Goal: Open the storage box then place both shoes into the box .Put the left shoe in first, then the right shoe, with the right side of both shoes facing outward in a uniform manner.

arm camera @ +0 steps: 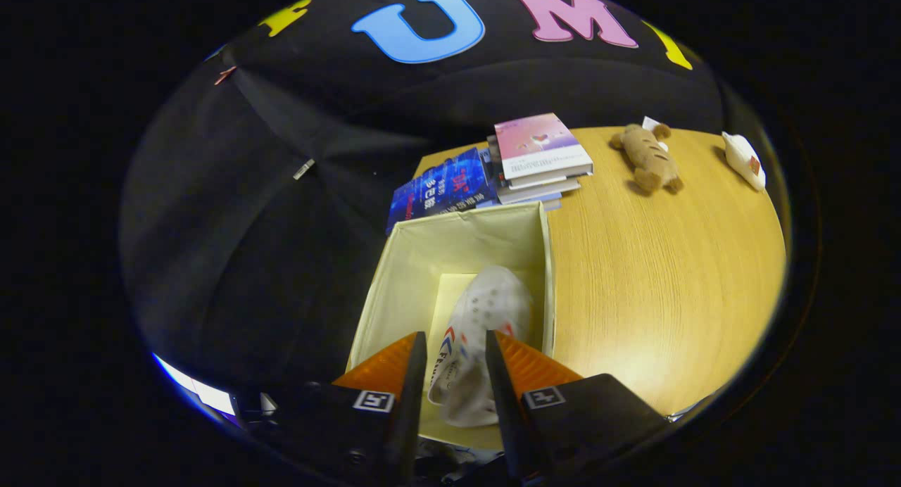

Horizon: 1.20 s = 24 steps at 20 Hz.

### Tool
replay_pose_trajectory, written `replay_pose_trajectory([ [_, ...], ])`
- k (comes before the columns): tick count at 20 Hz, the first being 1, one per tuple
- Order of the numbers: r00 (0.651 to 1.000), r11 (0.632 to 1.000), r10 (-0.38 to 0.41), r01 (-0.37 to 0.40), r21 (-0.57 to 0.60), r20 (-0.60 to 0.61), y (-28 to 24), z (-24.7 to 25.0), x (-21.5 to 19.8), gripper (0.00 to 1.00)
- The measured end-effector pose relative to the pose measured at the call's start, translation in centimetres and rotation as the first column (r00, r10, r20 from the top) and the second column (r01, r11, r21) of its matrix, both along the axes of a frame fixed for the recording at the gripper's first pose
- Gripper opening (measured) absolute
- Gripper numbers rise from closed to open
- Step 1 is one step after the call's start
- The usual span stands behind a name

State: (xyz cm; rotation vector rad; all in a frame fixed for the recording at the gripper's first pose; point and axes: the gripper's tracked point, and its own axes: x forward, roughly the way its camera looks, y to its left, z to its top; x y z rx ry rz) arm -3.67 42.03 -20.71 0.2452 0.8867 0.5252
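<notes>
White shoe [479,332] between hand-held gripper [456,346] fingers

A wooden counter [654,276] with a light grain fills the right half of the frame. On it, at centre left, stands an open cream storage box [394,276]. Behind the box, toward the upper centre, lie stacked books [538,156] and a blue book [440,188]. At upper right lie a brown plush toy [649,160] and a white toy [745,160].
</notes>
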Motion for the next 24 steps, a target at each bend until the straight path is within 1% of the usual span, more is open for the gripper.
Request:
replay_pose_trajectory([
  [2,0.996,0.997,0.040,-0.035,-0.064,0.078,-1.4,0.6,-0.2,0.96],
  [3,0.992,0.995,0.051,-0.041,-0.090,0.114,-2.5,1.4,-0.4,0.99],
  [6,0.980,0.992,0.052,-0.028,-0.124,0.191,-5.1,2.9,-0.3,0.98],
  [10,0.968,0.994,-0.001,0.030,-0.109,0.251,-9.7,5.3,0.8,0.99],
  [11,0.963,0.994,-0.016,0.045,-0.101,0.271,-10.9,5.5,1.8,0.99],
  [14,0.936,0.993,-0.057,0.089,-0.078,0.348,-14.8,8.9,3.0,0.99],
  [17,0.899,0.990,-0.103,0.136,-0.048,0.425,-19.1,12.5,4.3,0.98],
  [19,0.866,0.986,-0.144,0.168,-0.007,0.478,-21.7,15.0,5.2,0.98],
  [21,0.826,0.980,-0.177,0.197,0.021,0.535,-24.6,17.3,5.9,0.99],
  [24,0.759,0.965,-0.227,0.261,0.033,0.610,-29.9,19.7,6.7,0.98],
])
